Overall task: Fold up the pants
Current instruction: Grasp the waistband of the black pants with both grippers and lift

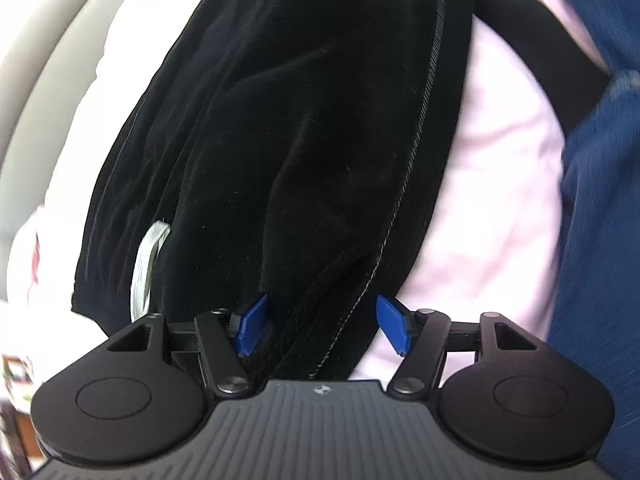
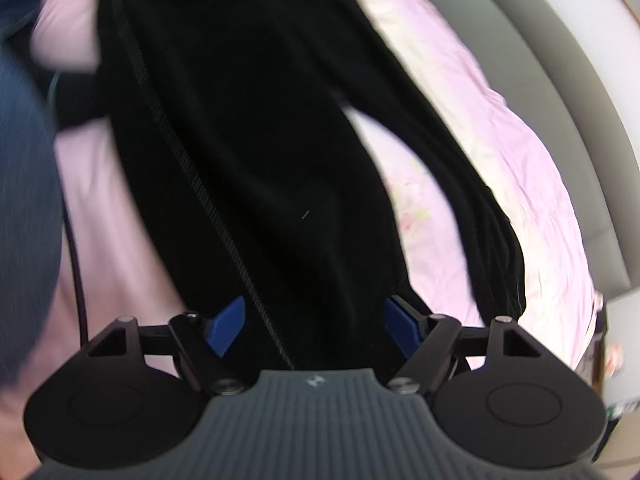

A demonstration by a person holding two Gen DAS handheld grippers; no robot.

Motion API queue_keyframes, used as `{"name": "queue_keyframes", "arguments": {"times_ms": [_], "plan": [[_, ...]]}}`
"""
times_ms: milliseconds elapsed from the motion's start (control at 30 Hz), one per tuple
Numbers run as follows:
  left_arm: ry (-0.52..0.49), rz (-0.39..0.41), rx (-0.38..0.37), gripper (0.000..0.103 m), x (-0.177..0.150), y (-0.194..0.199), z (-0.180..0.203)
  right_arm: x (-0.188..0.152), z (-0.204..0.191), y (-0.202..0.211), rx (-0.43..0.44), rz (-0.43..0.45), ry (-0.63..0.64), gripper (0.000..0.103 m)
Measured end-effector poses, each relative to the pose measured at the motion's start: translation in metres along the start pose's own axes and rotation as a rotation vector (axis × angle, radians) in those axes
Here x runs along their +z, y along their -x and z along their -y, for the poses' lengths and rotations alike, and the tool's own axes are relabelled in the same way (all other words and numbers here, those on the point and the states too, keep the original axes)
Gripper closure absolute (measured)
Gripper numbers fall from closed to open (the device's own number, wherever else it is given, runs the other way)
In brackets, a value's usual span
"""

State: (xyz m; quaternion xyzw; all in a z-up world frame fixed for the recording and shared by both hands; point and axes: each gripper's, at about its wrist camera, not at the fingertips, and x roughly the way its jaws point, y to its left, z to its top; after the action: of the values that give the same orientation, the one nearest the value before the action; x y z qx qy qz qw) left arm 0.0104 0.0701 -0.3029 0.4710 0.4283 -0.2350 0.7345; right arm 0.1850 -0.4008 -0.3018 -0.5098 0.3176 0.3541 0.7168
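Black pants (image 1: 304, 128) with a stitched side seam lie rumpled on a pale pink sheet (image 1: 500, 200). A white inner label (image 1: 146, 264) shows at their left edge. My left gripper (image 1: 322, 324) is open, its blue fingertips (image 1: 252, 330) wide apart with the pants fabric and seam running between them. In the right wrist view the same black pants (image 2: 256, 152) stretch away over the pink sheet (image 2: 500, 168). My right gripper (image 2: 316, 326) is open too, its blue fingertips (image 2: 226, 326) either side of the fabric.
A person's blue-clad limb (image 1: 600, 220) is at the right of the left view and shows at the left of the right view (image 2: 24, 208). A pale padded bed edge (image 2: 560, 72) curves along the sheet. Clutter sits beyond the bed corner (image 2: 612, 356).
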Motion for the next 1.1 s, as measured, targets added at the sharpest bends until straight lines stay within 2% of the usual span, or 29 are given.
{"name": "queue_keyframes", "arguments": {"times_ms": [67,200,267,333,467,533,667,767,867,900,967,1100], "plan": [[-0.051,0.006,0.015,0.021,-0.005,-0.004,0.006,-0.005,-0.008,-0.008,0.014,-0.028,0.064,0.036],[-0.151,0.007,0.035,0.021,-0.015,-0.006,0.014,-0.022,-0.028,-0.019,0.015,-0.052,0.222,0.036],[-0.189,-0.006,0.048,0.021,-0.02,-0.009,0.012,-0.027,-0.027,-0.024,0.026,-0.047,0.214,0.036],[-0.196,-0.023,0.05,0.021,-0.026,-0.01,0.013,-0.031,-0.028,-0.028,0.01,-0.04,0.221,0.036],[-0.188,-0.015,0.04,0.021,-0.036,-0.006,0.011,-0.041,-0.026,-0.032,0.083,-0.085,0.345,0.048],[-0.185,-0.016,0.047,0.021,-0.039,-0.008,0.012,-0.05,-0.023,-0.039,0.082,-0.111,0.375,0.048],[-0.217,-0.021,0.11,0.006,-0.038,-0.023,0.018,-0.068,-0.03,-0.06,-0.055,-0.107,0.469,0.048],[-0.226,-0.004,0.12,0.004,-0.042,-0.027,0.021,-0.072,-0.033,-0.076,-0.191,-0.087,0.541,0.049],[-0.237,0.01,0.149,0.005,-0.049,-0.022,0.021,-0.077,-0.037,-0.086,-0.241,-0.087,0.559,0.061],[-0.234,0.006,0.165,0.01,-0.051,-0.022,0.018,-0.08,-0.038,-0.09,-0.257,-0.092,0.561,0.065],[-0.234,-0.016,0.202,0.017,-0.055,-0.025,0.015,-0.086,-0.043,-0.093,-0.306,-0.098,0.576,0.065],[-0.248,-0.022,0.245,0.017,-0.058,-0.033,0.009,-0.09,-0.038,-0.106,-0.396,-0.118,0.583,0.065]]}}
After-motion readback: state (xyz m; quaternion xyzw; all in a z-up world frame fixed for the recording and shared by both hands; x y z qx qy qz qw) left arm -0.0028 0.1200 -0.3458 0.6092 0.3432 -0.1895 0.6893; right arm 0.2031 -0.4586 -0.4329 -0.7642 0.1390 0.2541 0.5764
